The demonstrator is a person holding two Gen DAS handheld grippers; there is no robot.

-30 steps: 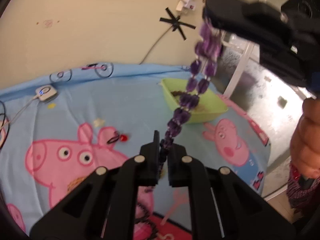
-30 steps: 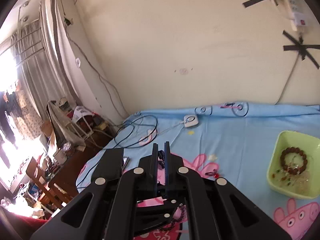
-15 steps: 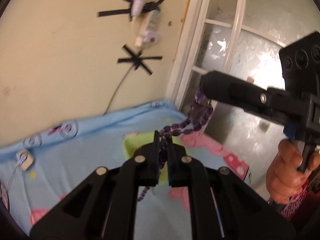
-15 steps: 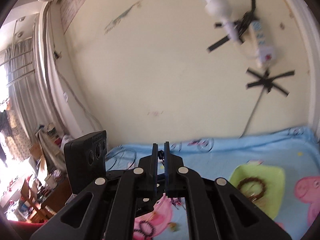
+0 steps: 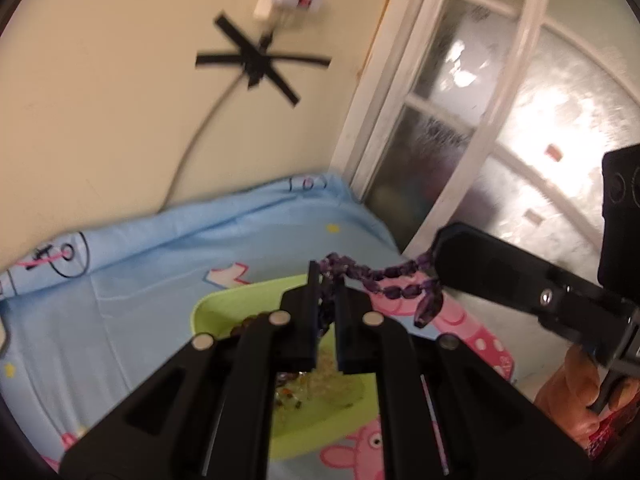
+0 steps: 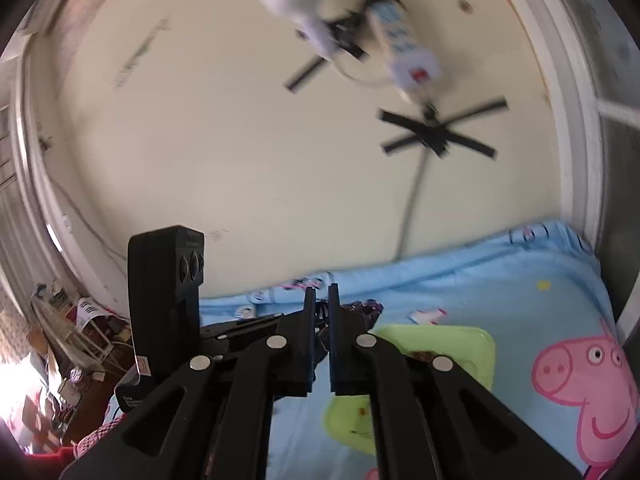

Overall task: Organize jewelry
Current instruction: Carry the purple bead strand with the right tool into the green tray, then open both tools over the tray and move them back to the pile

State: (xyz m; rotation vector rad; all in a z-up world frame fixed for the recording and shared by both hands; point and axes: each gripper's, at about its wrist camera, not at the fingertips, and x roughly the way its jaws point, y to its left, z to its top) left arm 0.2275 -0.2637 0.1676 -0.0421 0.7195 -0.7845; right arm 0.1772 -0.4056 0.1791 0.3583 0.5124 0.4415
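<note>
With the string of faceted purple beads (image 5: 384, 276) pinched at opposite ends by the left gripper (image 5: 328, 280) and right gripper (image 6: 319, 300) above the shallow lime-green plastic tray (image 5: 208, 308), uneven release could drop it onto the blue cartoon-print sheet (image 5: 132, 280).

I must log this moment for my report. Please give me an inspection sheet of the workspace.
Surface: blue cartoon-pig sheet.
Job's things: purple bead strand hangs between both grippers, above the green tray, which holds a brown bead bracelet and small pieces.
Clutter: nothing seen on the sheet here.
Grippers: left gripper and right gripper, jaws closed on the strand.
Cables: grey cord taped to the wall under a power strip.
Surroundings: frosted window; crowded shelves.
</note>
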